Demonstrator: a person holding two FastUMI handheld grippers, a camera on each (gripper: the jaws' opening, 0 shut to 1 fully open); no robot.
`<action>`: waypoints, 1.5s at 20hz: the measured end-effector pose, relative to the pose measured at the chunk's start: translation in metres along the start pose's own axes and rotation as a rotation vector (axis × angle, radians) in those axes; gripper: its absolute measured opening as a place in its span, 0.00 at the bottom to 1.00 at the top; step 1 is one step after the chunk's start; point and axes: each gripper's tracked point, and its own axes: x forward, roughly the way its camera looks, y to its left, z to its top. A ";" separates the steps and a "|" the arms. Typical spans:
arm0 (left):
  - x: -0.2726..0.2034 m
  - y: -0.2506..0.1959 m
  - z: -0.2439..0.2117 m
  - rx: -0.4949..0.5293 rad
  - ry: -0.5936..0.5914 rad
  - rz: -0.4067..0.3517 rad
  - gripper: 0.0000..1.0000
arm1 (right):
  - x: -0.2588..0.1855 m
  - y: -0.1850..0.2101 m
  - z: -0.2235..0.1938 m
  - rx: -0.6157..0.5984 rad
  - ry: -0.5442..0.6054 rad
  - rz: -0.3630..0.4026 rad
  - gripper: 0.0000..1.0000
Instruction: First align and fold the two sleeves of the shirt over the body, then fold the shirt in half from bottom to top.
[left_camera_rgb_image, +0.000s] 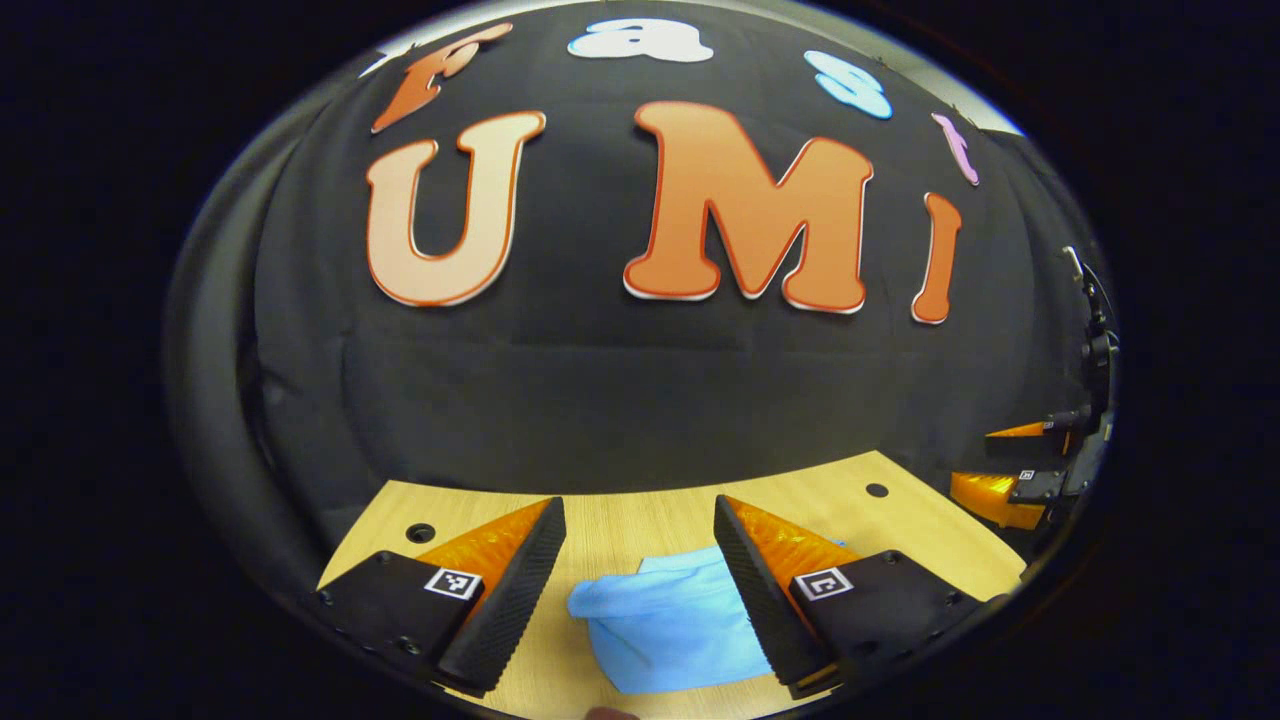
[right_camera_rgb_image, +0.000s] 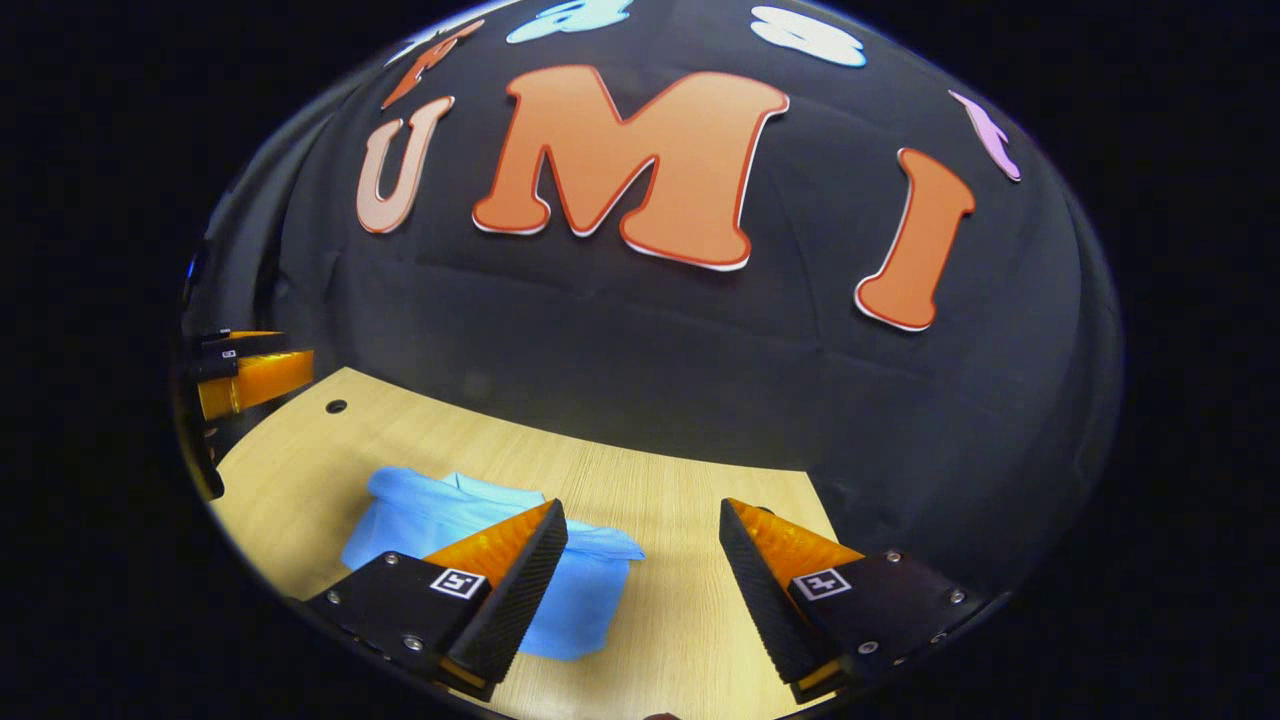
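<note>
Left gripper view: left claw (left_camera_rgb_image: 640, 560) agape above folded shirt (left_camera_rgb_image: 670, 625).

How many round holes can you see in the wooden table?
2. One hole sits near the table's far left corner, the other hole near its far right corner. The blue shirt might hide more.

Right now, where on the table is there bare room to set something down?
In the right gripper view, bare wooden table lies right of the blue shirt, up to the black cloth wall. More lies left of the shirt, near the table's hole. The shirt takes the middle, between both open grippers.
</note>
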 end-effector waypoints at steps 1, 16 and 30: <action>-0.015 -0.004 0.009 0.008 -0.026 0.006 0.98 | -0.014 -0.003 0.003 -0.004 -0.020 -0.005 0.96; -0.237 -0.072 0.044 0.052 -0.323 0.072 0.97 | -0.181 0.011 0.018 0.037 -0.309 0.061 0.96; -0.282 -0.063 0.022 0.008 -0.322 0.078 0.96 | -0.221 0.037 0.011 0.042 -0.361 0.068 0.96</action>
